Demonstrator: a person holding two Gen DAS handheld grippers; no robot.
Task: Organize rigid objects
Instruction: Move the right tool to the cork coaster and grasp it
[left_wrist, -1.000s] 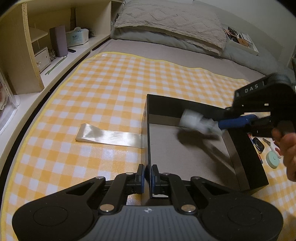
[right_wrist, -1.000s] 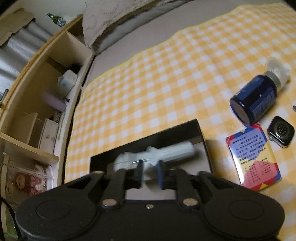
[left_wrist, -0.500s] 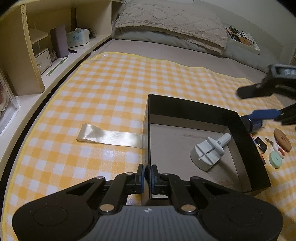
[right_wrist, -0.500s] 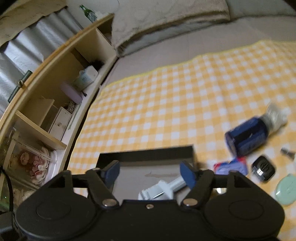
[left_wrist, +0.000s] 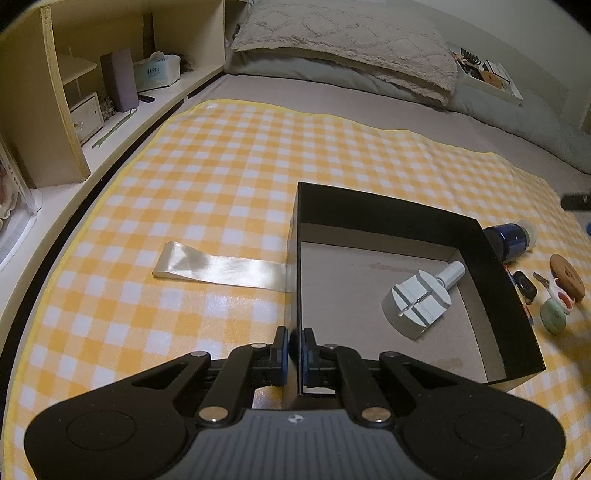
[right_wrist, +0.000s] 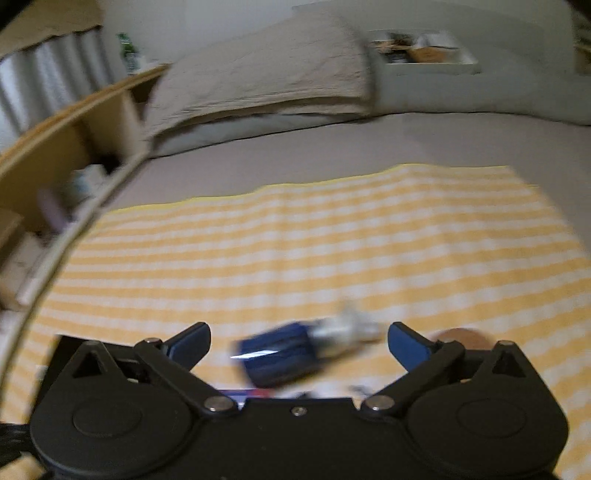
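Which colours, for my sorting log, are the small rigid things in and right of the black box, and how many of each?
Pale grey: 1, plastic watch tool in the black cardboard box
Dark blue: 1, bottle
Black: 1, small rounded gadget
Brown: 1, wooden disc
Mint green: 1, round case
Total: 5; smaller bits beside the disc are unclear.
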